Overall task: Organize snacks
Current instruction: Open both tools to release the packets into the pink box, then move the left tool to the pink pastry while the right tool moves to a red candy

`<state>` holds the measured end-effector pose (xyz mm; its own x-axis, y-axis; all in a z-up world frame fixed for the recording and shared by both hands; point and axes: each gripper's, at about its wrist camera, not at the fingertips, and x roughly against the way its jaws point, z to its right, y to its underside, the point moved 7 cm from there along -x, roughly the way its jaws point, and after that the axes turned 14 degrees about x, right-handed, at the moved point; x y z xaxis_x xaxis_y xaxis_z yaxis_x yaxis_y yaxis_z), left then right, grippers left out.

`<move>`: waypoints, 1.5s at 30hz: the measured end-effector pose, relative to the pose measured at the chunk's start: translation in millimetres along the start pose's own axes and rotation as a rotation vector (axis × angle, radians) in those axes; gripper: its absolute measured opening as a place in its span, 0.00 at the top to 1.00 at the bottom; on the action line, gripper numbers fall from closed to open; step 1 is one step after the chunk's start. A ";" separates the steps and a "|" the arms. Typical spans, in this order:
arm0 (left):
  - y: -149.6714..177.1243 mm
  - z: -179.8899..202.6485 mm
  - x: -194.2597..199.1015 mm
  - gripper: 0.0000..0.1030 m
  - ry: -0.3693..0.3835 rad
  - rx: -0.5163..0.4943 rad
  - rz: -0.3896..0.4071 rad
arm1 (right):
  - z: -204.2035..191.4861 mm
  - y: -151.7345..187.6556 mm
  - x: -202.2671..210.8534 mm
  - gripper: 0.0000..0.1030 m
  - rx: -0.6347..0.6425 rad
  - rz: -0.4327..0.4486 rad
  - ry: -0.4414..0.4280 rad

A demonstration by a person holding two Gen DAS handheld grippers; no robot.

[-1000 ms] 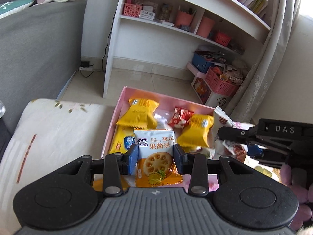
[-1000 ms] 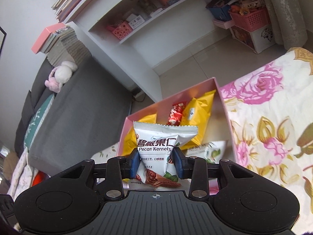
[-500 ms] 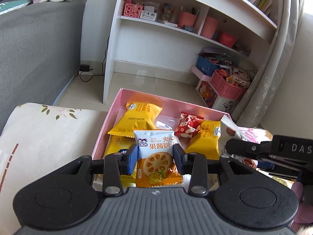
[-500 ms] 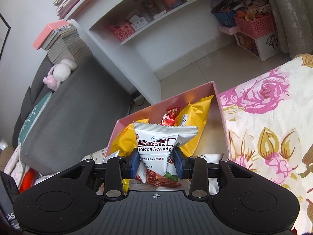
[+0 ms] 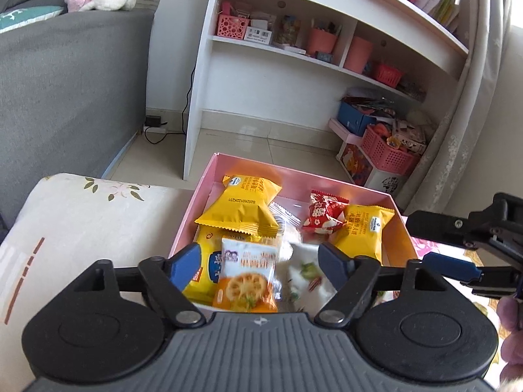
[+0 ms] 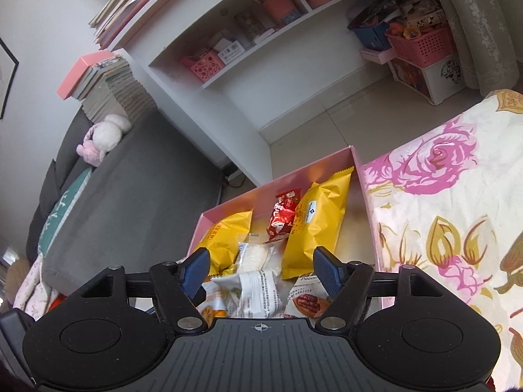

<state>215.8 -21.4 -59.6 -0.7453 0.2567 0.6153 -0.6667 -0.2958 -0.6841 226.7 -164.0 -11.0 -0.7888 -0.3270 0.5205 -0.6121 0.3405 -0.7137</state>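
A pink box (image 5: 209,176) (image 6: 358,163) holds several snack packets: yellow ones (image 5: 240,204) (image 6: 315,219), a red one (image 5: 322,212) (image 6: 282,212). My left gripper (image 5: 260,258) is open over the box's near end; the orange and white jam biscuit packet (image 5: 246,277) sits loose between its fingers, blurred. My right gripper (image 6: 261,269) is open above the box; the pecan kernels packet (image 6: 305,300) lies below it beside a white packet (image 6: 258,290). The right gripper also shows in the left wrist view (image 5: 457,251).
The box sits on a floral cloth (image 6: 441,222) (image 5: 75,215). A grey sofa (image 5: 65,91) is at the left. A white shelf unit (image 5: 294,75) and pink baskets (image 5: 389,153) stand beyond on the tiled floor, by a curtain (image 5: 457,114).
Both grippers have opened. The jam biscuit packet left the left fingers and the pecan kernels packet left the right fingers; both dropped into the pink box.
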 end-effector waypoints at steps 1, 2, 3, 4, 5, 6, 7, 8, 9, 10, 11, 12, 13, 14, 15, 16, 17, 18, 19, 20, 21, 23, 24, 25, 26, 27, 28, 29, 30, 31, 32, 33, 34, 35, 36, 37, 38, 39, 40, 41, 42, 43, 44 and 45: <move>0.9 0.6 1.9 0.21 -0.001 -0.007 0.000 | -0.1 0.4 2.0 0.30 0.001 -0.002 0.004; 1.6 1.6 4.6 0.20 -0.002 -0.014 0.001 | -0.4 0.7 4.5 0.28 0.002 -0.003 0.010; 2.9 2.8 7.1 0.18 -0.003 -0.021 0.001 | -0.5 1.1 7.1 0.26 0.002 -0.004 0.018; 4.0 3.5 9.4 0.16 -0.004 -0.028 -0.002 | -0.8 1.7 10.2 0.25 0.001 -0.004 0.024; 5.0 3.8 12.0 0.15 -0.005 -0.033 -0.005 | -1.3 2.2 13.2 0.24 0.000 -0.005 0.028; 6.3 4.1 15.1 0.14 -0.007 -0.036 -0.008 | -1.8 2.6 16.1 0.21 -0.002 -0.008 0.032; 7.6 4.0 18.5 0.13 -0.010 -0.037 -0.009 | -1.8 3.3 19.7 0.20 -0.004 -0.012 0.038; 8.6 3.3 22.4 0.12 -0.012 -0.037 -0.008 | -2.2 3.8 22.9 0.18 -0.006 -0.015 0.044; 9.5 2.6 26.5 0.11 -0.014 -0.035 -0.007 | -2.9 4.4 26.2 0.18 -0.004 -0.019 0.048; 10.7 1.3 30.7 0.10 -0.014 -0.030 -0.007 | -3.1 5.2 30.3 0.18 0.000 -0.023 0.052; 12.1 0.5 35.0 0.10 -0.016 -0.024 -0.008 | -3.2 6.0 34.1 0.17 0.005 -0.027 0.057; 13.2 -1.1 39.5 0.09 -0.016 -0.018 -0.008 | -3.6 6.9 37.8 0.16 0.012 -0.031 0.064; 14.6 -2.3 43.3 0.07 -0.019 -0.013 -0.009 | -4.2 8.1 42.3 0.15 0.021 -0.035 0.074; 15.9 -3.4 47.0 0.06 -0.025 -0.012 -0.011 | -4.8 9.2 46.3 0.13 0.030 -0.036 0.082; 17.4 -4.8 50.5 0.05 -0.034 -0.014 -0.012 | -5.4 10.5 50.4 0.12 0.038 -0.035 0.088; 18.9 -6.2 53.7 0.04 -0.044 -0.016 -0.014 | -5.4 12.8 55.0 0.11 0.046 -0.035 0.095; 20.7 -7.9 56.7 0.04 -0.053 -0.018 -0.017 | -6.0 14.4 58.3 0.11 0.053 -0.038 0.100; 22.5 -10.2 59.1 0.03 -0.065 -0.017 -0.024 | -6.8 16.2 61.3 0.11 0.060 -0.044 0.106; 24.2 -12.8 61.4 0.03 -0.077 -0.014 -0.030 | -8.0 18.7 64.5 0.10 0.069 -0.051 0.112; 26.2 -15.3 63.8 0.03 -0.086 -0.010 -0.036 | -8.7 20.8 67.2 0.10 0.077 -0.056 0.119; 28.1 -18.0 66.4 0.02 -0.093 -0.006 -0.042 | -8.9 23.0 70.2 0.10 0.087 -0.062 0.127; 32.8 -24.4 71.0 0.01 -0.111 0.014 -0.049 | -9.1 27.8 76.3 0.09 0.104 -0.070 0.144; 36.0 -28.1 73.1 0.01 -0.118 0.028 -0.053 | -9.4 30.5 79.2 0.09 0.112 -0.072 0.148; 39.0 -31.1 74.9 0.01 -0.122 0.042 -0.060 | -9.8 33.6 81.6 0.08 0.121 -0.075 0.149; 41.8 -34.0 76.8 0.01 -0.125 0.053 -0.065 | -9.9 37.0 83.7 0.07 0.132 -0.079 0.150; 44.5 -37.2 78.5 0.01 -0.127 0.061 -0.067 | -9.3 41.1 86.2 0.07 0.145 -0.079 0.151; 46.5 -39.1 80.5 0.01 -0.128 0.064 -0.065 | -8.3 45.0 88.8 0.07 0.162 -0.079 0.153; 49.5 -40.7 82.6 0.01 -0.131 0.060 -0.061 | -6.9 48.8 90.8 0.07 0.180 -0.080 0.159; 52.3 -42.2 84.3 0.01 -0.135 0.053 -0.059 | -4.8 51.8 92.5 0.07 0.196 -0.086 0.168; 55.7 -44.0 86.4 0.01 -0.140 0.048 -0.055 | -1.8 54.1 94.8 0.07 0.211 -0.093 0.182; 58.8 -45.2 87.7 0.01 -0.145 0.046 -0.055 | 2.0 55.7 97.3 0.07 0.217 -0.092 0.191; 61.7 -46.5 89.1 0.01 -0.147 0.045 -0.058 | 6.3 57.1 100.0 0.07 0.220 -0.087 0.194; 63.9 -47.4 89.7 0.01 -0.144 0.047 -0.062 | 10.9 59.2 101.6 0.07 0.223 -0.085 0.196; 65.8 -48.2 89.5 0.01 -0.141 0.049 -0.065 | 15.6 61.1 102.1 0.07 0.225 -0.087 0.204; 67.7 -49.6 89.7 0.00 -0.141 0.053 -0.065 | 21.4 63.9 102.3 0.07 0.229 -0.091 0.216; 69.5 -50.5 89.2 0.01 -0.144 0.056 -0.065 | 26.4 66.5 101.9 0.07 0.233 -0.097 0.232; 71.3 -51.1 88.3 0.01 -0.147 0.058 -0.066 | 31.3 69.6 101.5 0.07 0.237 -0.104 0.246; 73.2 -51.5 87.3 0.01 -0.148 0.060 -0.068 | 36.3 72.9 100.9 0.07 0.241 -0.114 0.259; 75.4 -51.3 86.5 0.01 -0.150 0.061 -0.069 | 39.9 76.1 99.9 0.07 0.245 -0.124 0.270; 77.8 -50.6 85.6 0.01 -0.149 0.061 -0.069 | 42.9 79.3 98.8 0.07 0.252 -0.136 0.279; 79.7 -49.6 84.4 0.01 -0.149 0.058 -0.069 | 45.4 82.8 97.8 0.07 0.263 -0.148 0.288; 81.8 -48.0 83.3 0.01 -0.149 0.055 -0.067 | 47.8 86.4 96.7 0.07 0.274 -0.158 0.296; 84.1 -46.1 82.4 0.01 -0.148 0.050 -0.063 | 49.1 90.1 95.1 0.07 0.287 -0.170 0.303; 86.4 -43.6 81.0 0.01 -0.146 0.043 -0.061 | 50.4 94.3 93.3 0.07 0.302 -0.184 0.308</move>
<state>97.5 14.0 -85.9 -0.6924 0.1395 0.7079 -0.7074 -0.3239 -0.6282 98.2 -206.8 -53.4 -0.6762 -0.0655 0.7338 -0.7360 0.0147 -0.6769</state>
